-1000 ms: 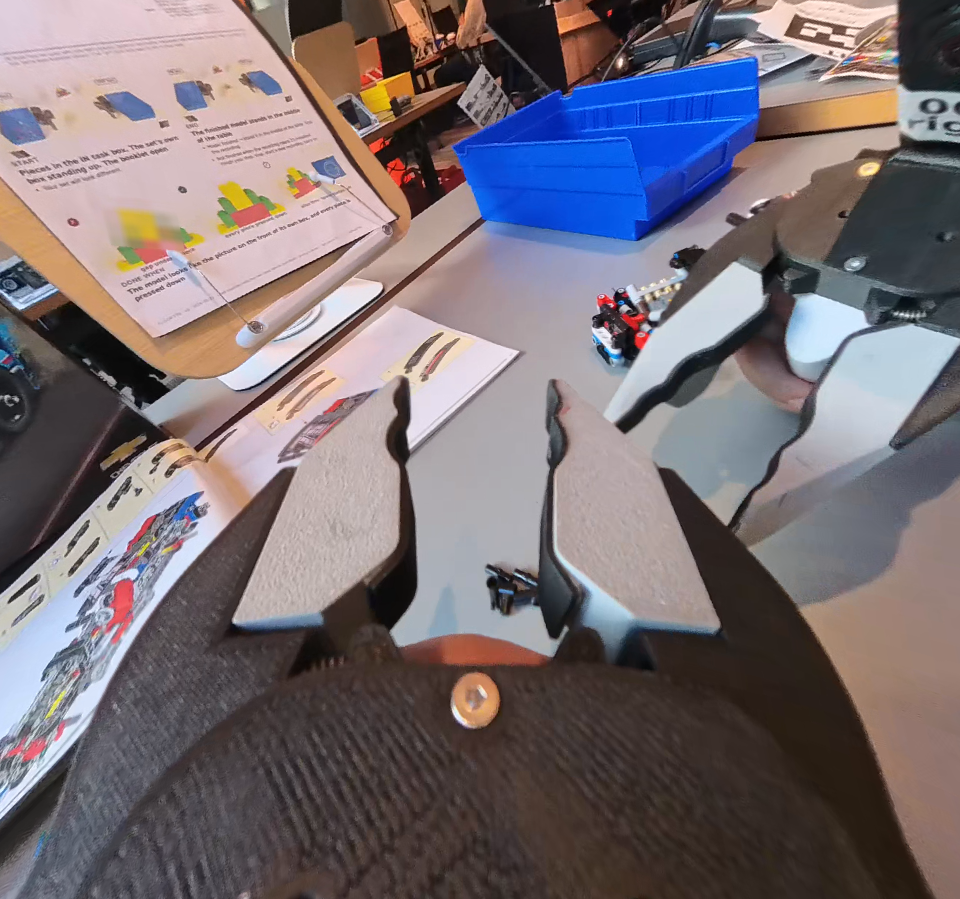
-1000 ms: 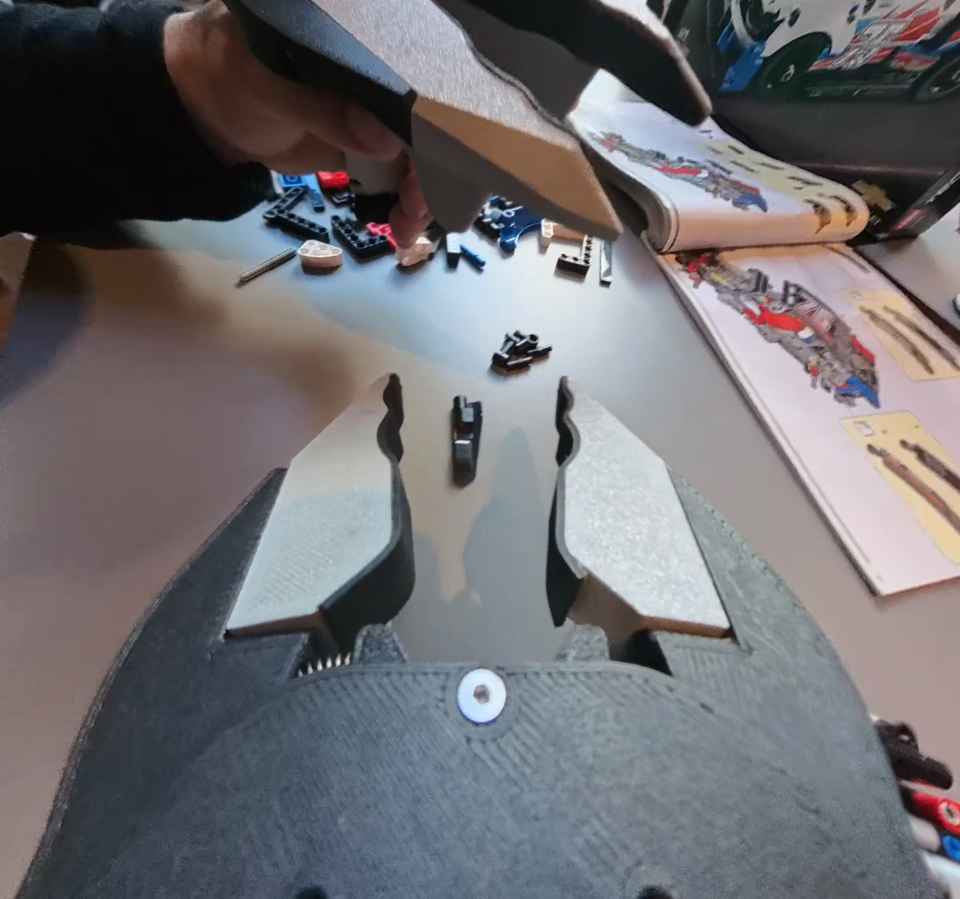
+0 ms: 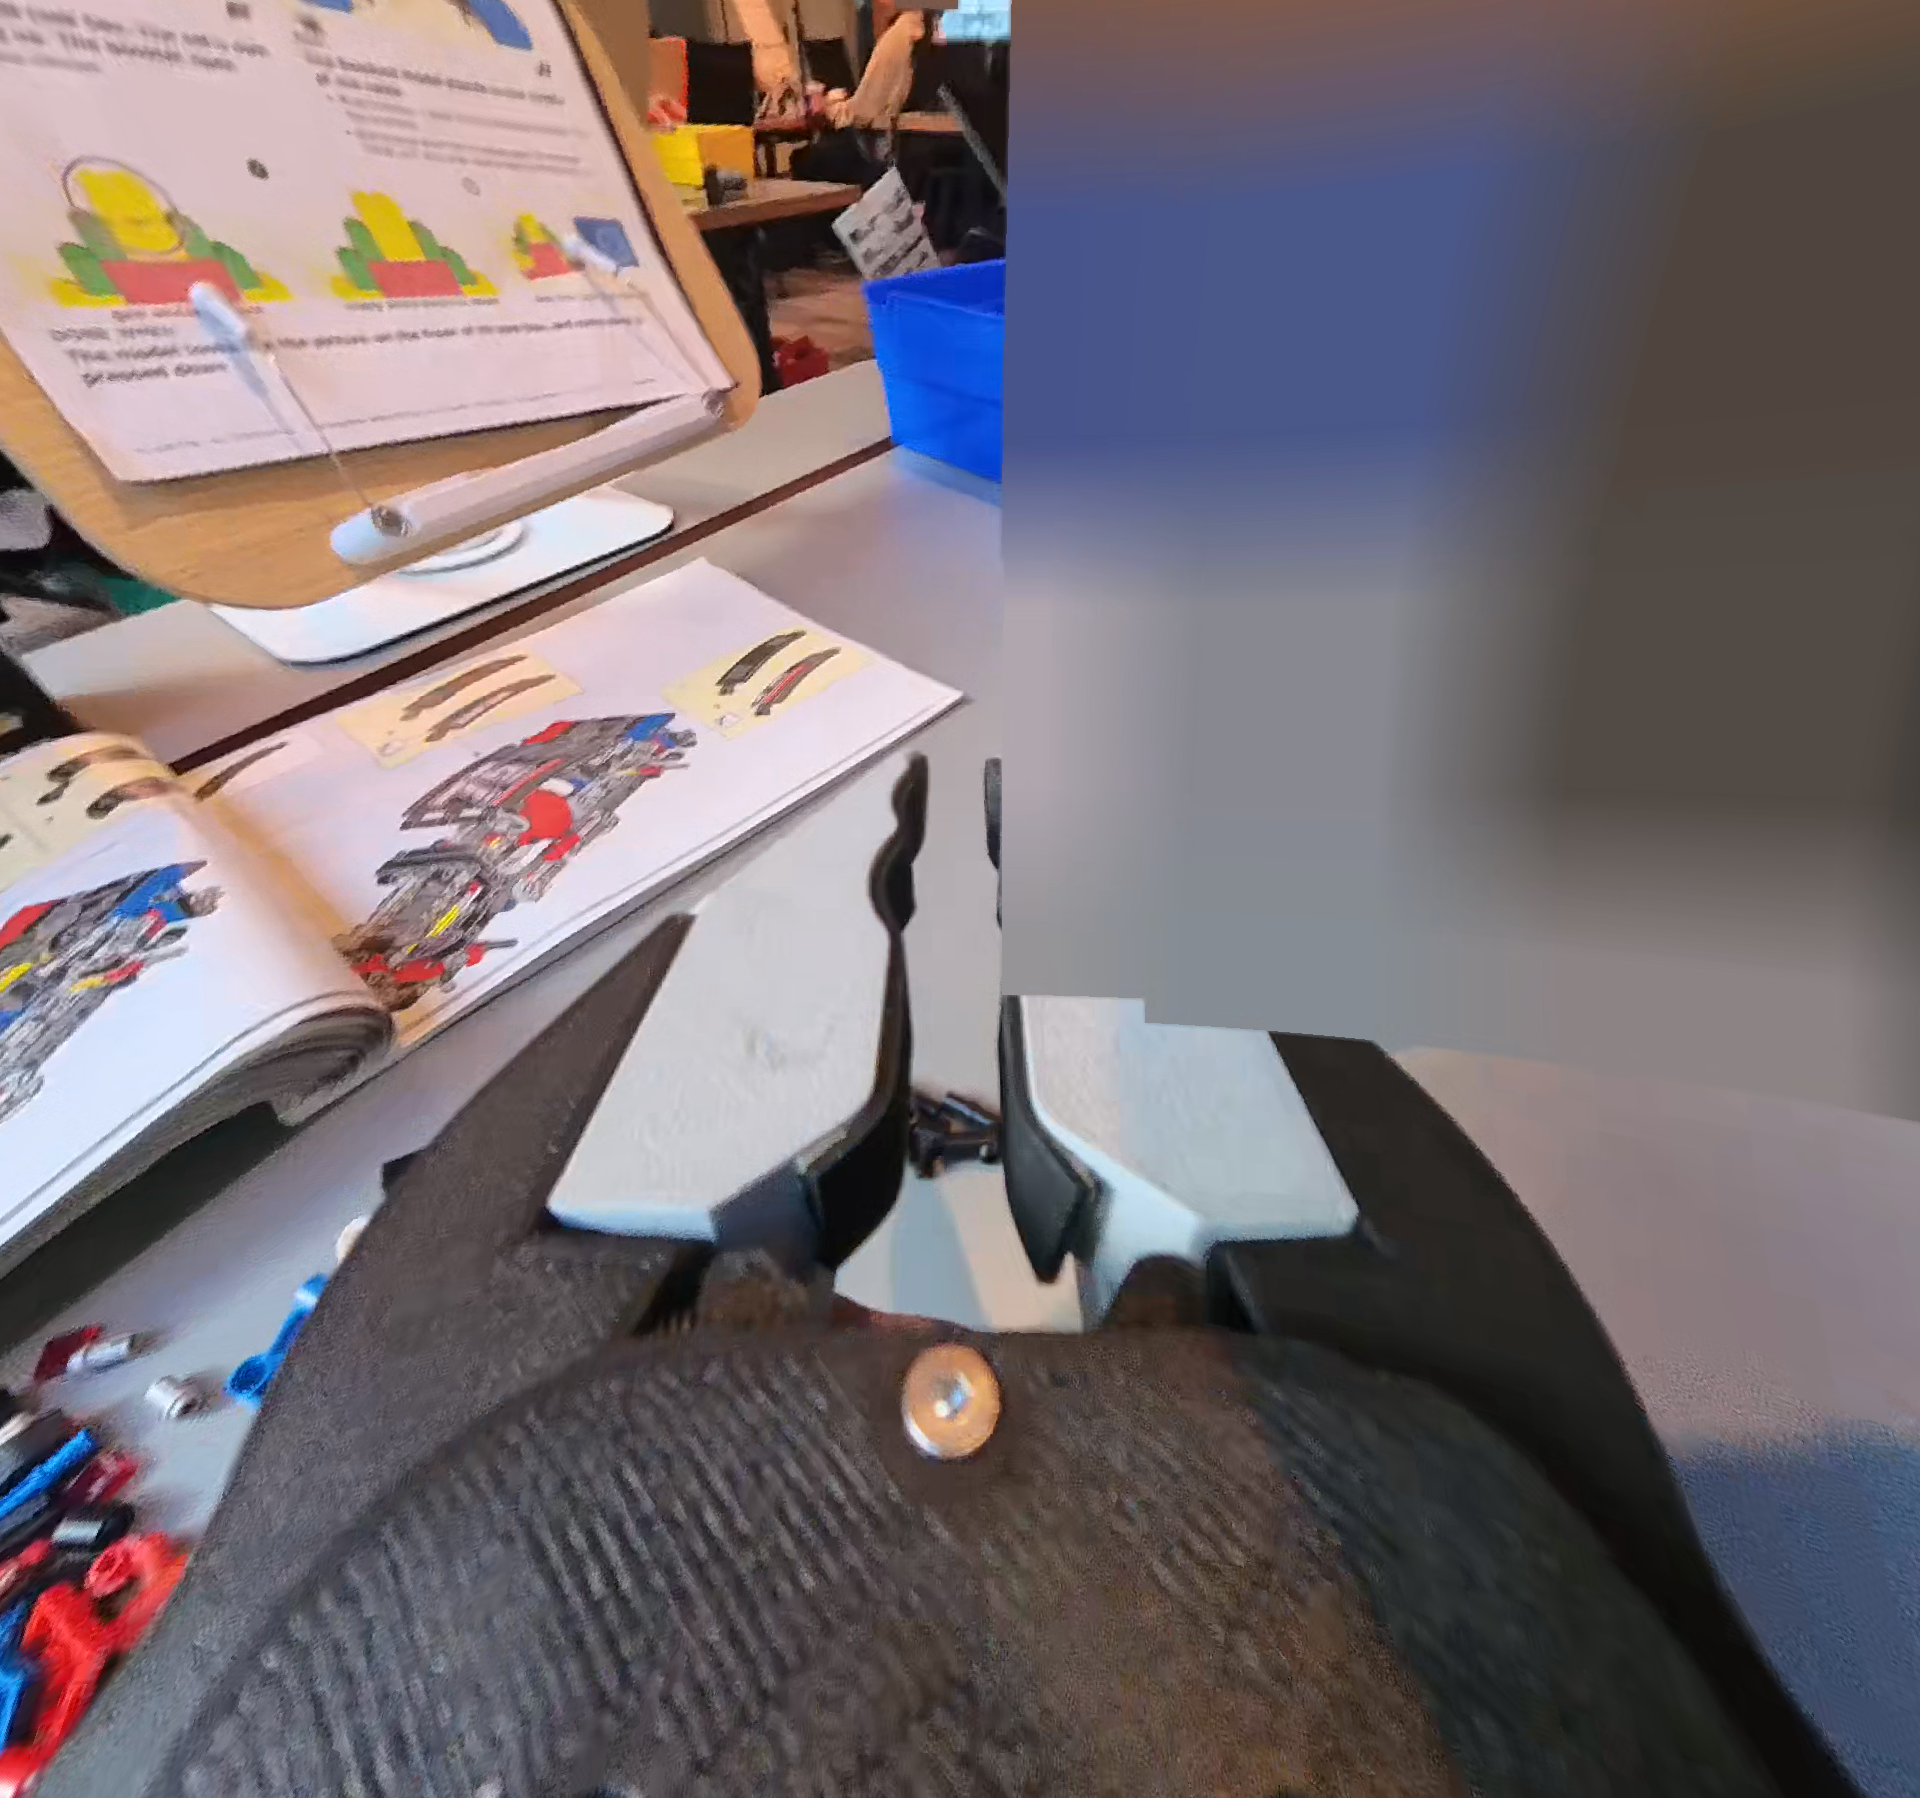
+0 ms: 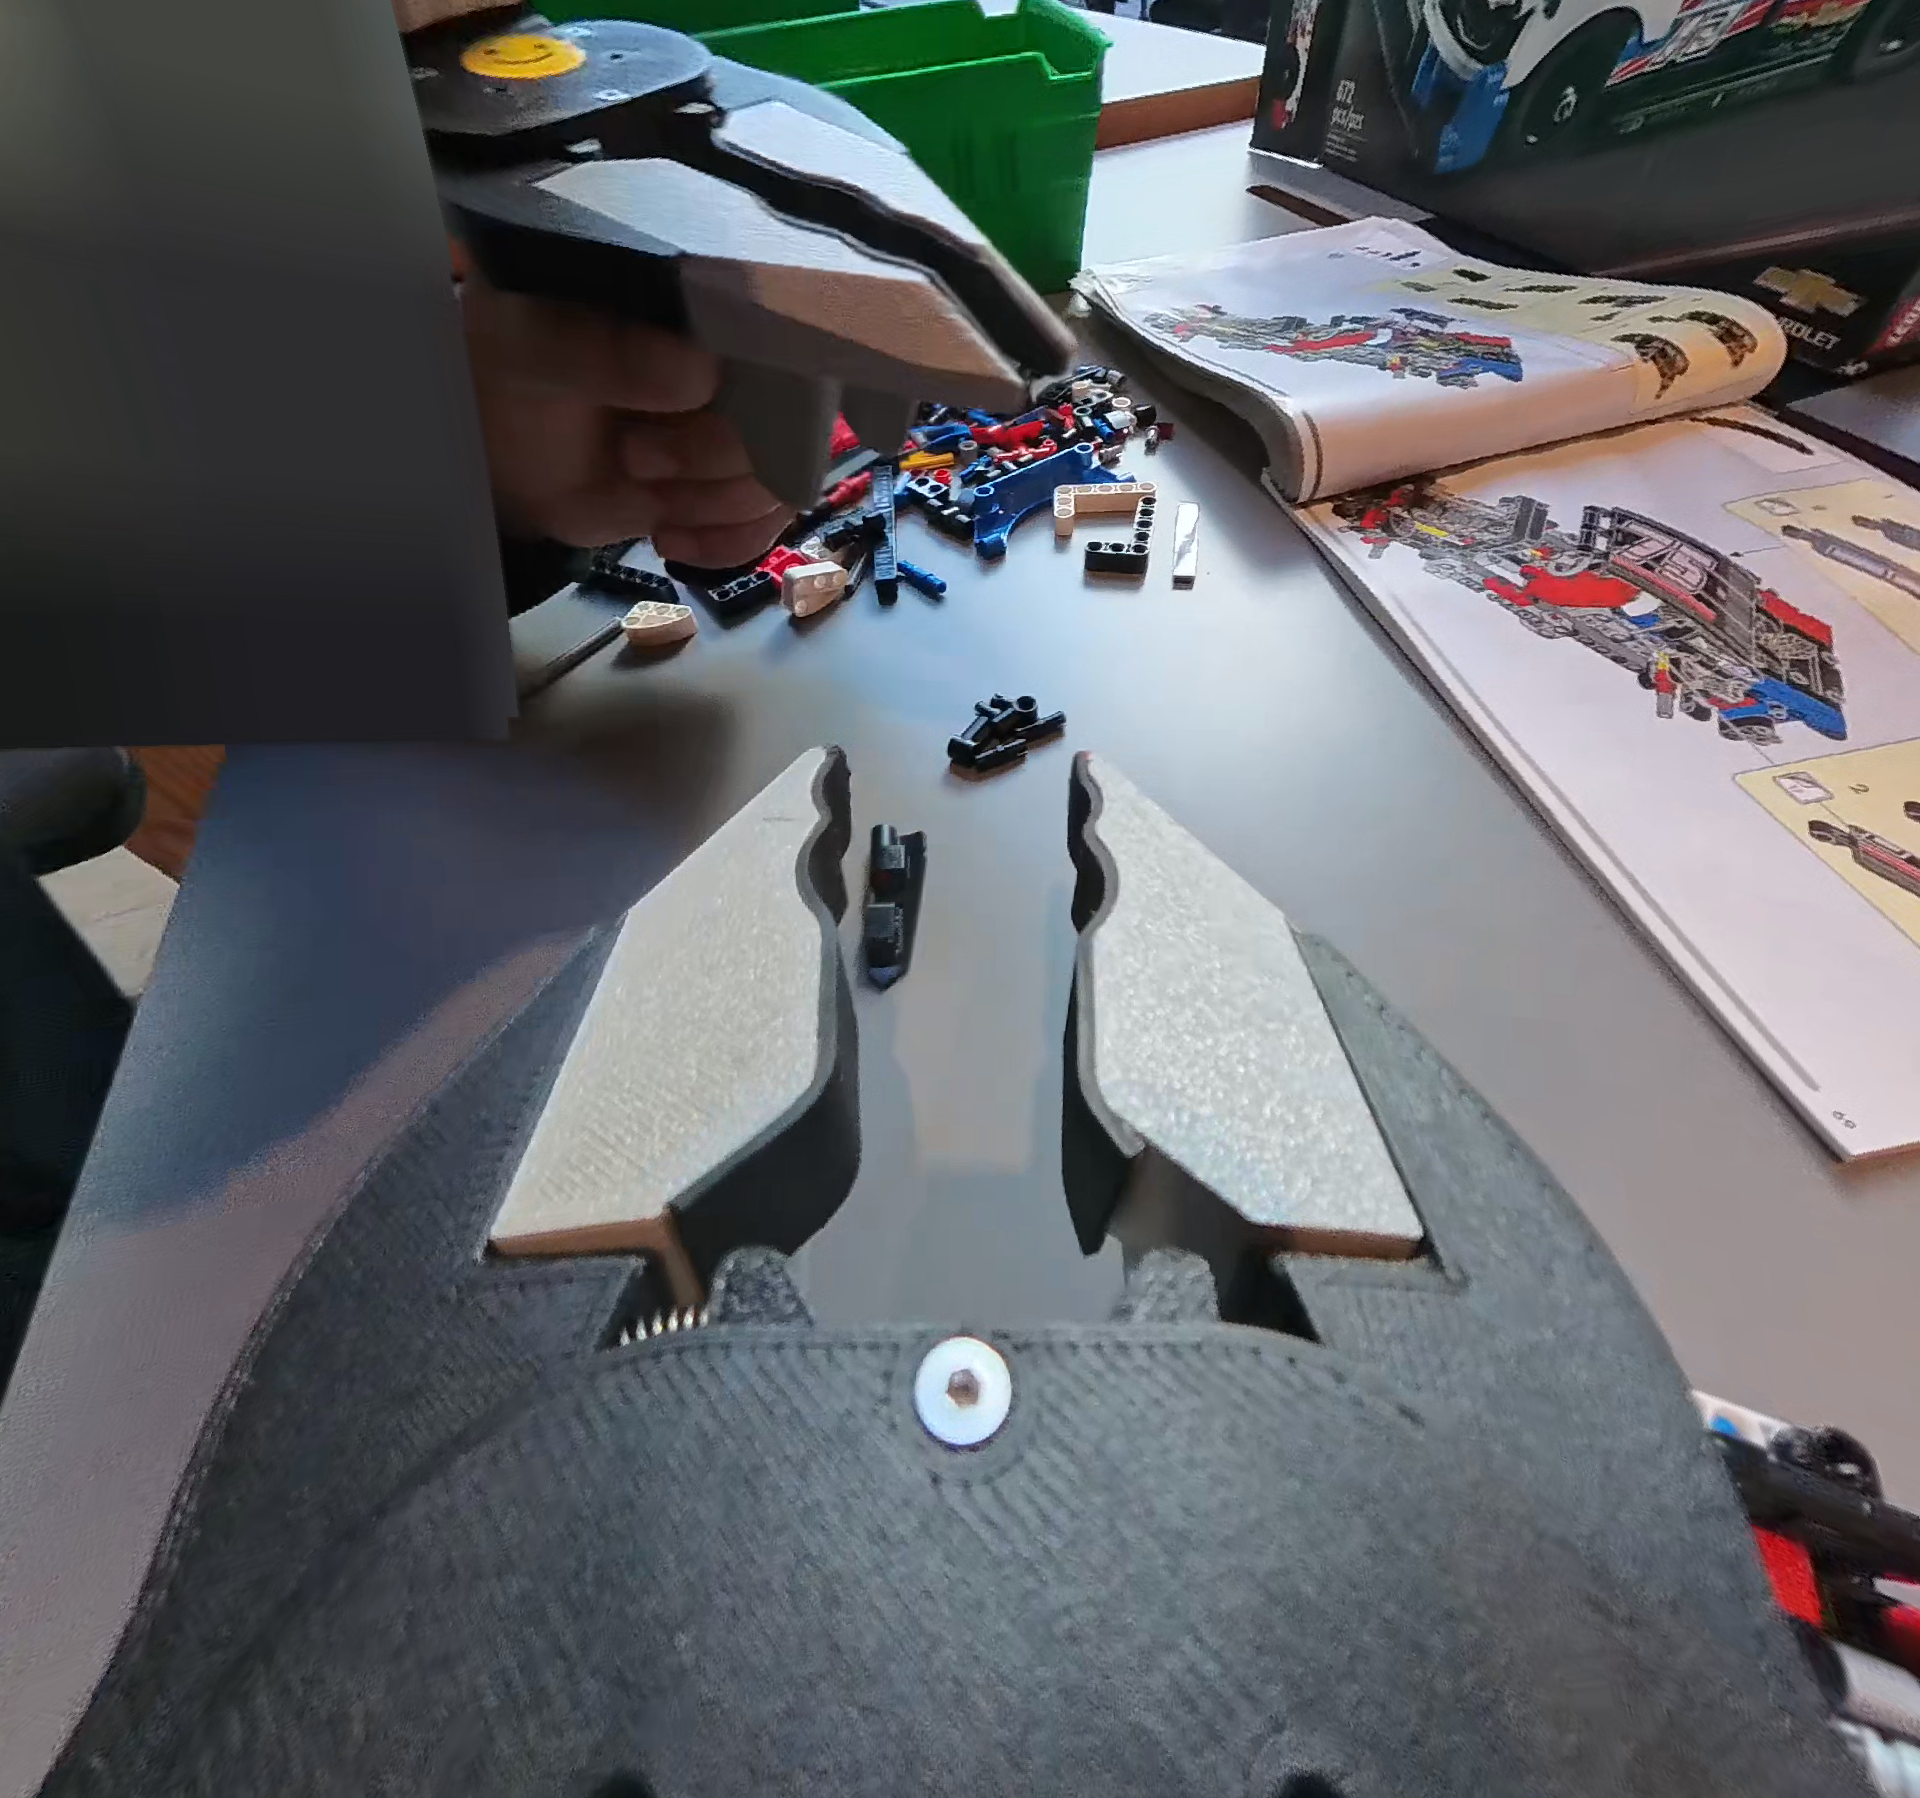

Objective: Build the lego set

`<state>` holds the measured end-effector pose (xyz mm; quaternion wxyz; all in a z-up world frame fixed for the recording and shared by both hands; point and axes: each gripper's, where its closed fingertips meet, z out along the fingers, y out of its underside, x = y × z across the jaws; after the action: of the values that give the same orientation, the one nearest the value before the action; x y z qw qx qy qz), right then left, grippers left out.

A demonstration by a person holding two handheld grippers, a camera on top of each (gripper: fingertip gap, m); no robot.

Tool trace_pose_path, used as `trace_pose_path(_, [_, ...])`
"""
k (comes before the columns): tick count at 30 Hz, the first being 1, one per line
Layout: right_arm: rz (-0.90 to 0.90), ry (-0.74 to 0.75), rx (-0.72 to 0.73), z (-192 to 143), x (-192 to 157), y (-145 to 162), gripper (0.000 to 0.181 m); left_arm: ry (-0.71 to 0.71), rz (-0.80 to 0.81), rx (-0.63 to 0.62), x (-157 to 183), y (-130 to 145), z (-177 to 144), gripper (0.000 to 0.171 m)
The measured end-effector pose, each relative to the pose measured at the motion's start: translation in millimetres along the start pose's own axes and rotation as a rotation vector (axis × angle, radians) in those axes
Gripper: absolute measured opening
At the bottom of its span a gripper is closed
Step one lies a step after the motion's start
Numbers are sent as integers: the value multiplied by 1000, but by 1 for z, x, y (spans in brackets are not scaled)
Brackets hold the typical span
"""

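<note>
Right hand-held gripper [image 4: 956, 813], wavy-edged fingers apart, straddles an elongated black piece [image 4: 891, 901].

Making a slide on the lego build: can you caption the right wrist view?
Open right gripper straddles a small black lego piece on the grey table; instruction booklet lies open alongside.

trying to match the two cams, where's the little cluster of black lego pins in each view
Left wrist view: the small cluster of black plastic lego pins lies low in the picture on the grey table, seen through the narrow gap of the left claw.
Right wrist view: the cluster sits near the centre, just beyond the open right claw.
Shared landmark: the open white paper instruction booklet.
</note>
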<state>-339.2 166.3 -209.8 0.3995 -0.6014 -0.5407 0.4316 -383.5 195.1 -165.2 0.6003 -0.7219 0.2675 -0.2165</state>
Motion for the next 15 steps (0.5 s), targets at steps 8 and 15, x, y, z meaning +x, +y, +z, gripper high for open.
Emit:
trace_pose_path(8, [-59, -14, -62, 6, -10, 8, 27, -45, 85, -48, -3, 9, 3, 10])
trace_pose_path(15, [-71, -23, -51, 4, -12, 8, 22, -87, 108, -63, -10, 15, 4, 10])
